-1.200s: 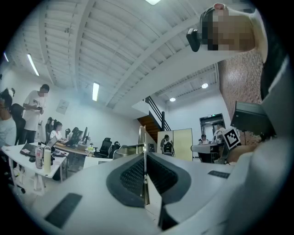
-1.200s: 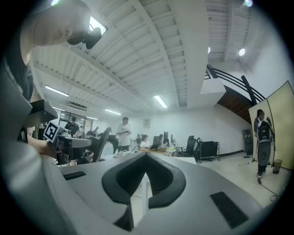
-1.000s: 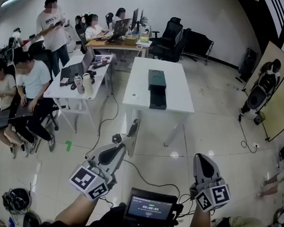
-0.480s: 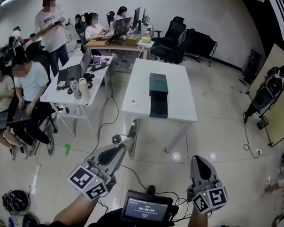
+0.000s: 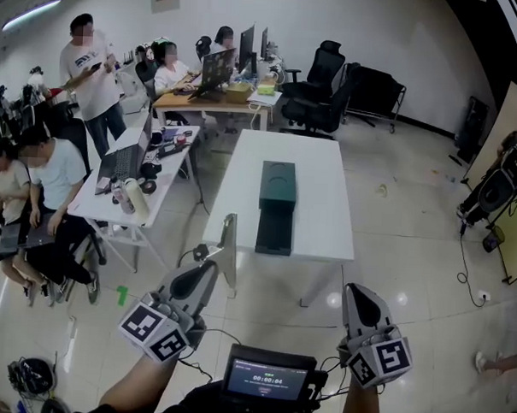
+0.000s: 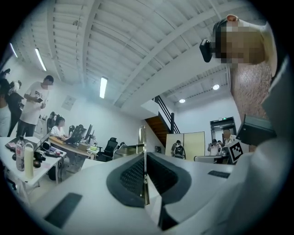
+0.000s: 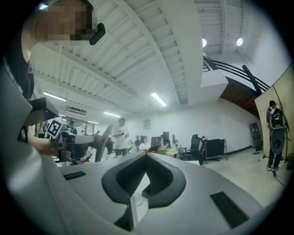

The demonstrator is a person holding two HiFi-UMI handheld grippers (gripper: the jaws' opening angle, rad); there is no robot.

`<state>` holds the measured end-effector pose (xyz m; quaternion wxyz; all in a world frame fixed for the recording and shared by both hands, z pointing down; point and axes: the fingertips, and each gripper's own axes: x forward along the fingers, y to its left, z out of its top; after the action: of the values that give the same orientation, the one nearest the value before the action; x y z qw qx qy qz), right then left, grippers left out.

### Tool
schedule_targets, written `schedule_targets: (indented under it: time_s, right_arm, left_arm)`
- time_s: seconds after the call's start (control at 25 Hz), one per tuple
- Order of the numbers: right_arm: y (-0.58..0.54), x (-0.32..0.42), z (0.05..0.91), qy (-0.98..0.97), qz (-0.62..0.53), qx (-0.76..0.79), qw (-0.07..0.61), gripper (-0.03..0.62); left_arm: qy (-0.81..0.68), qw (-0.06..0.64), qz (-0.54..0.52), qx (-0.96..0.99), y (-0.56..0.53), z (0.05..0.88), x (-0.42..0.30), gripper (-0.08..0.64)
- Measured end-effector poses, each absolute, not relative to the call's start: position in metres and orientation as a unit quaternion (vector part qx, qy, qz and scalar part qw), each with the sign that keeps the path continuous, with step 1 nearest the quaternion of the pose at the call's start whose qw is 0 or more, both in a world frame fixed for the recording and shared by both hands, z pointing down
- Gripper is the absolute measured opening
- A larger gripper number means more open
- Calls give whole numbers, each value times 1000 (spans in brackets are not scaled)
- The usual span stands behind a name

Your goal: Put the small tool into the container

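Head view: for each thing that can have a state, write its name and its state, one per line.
Left tool: shut on a thin metal strip.
Right tool: shut, empty.
Green box: seemingly open, not certain.
Laptop: open.

Left gripper (image 5: 209,271) points forward and level, its jaws closed on a thin tool (image 5: 229,243). Right gripper (image 5: 351,291) points forward too, jaws together, empty.

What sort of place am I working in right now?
Likely an open-plan office or lab workspace: people at desks with laptops and monitors, black office chairs, and a white table carrying a dark green container.
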<state>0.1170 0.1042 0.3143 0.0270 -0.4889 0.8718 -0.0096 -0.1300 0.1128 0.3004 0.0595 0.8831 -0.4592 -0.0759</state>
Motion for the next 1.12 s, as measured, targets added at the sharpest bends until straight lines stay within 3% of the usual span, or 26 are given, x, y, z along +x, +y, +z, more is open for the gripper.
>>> schedule_targets:
  time_s: [0.44,0.88,1.12]
  right_arm:
    - [-28,196,328,873,-26,-486,23,14]
    - [-130,135,339,863,-33,-504,20,14]
    - [-201,66,330,845,-20,-534,5,14]
  left_arm:
    - [-458,72,-66,883,-16,304,-55,18]
    - [-413,119,-76,899,-137,324,-94,18]
    - [-373,160,-88,910,-211,334,-159,18]
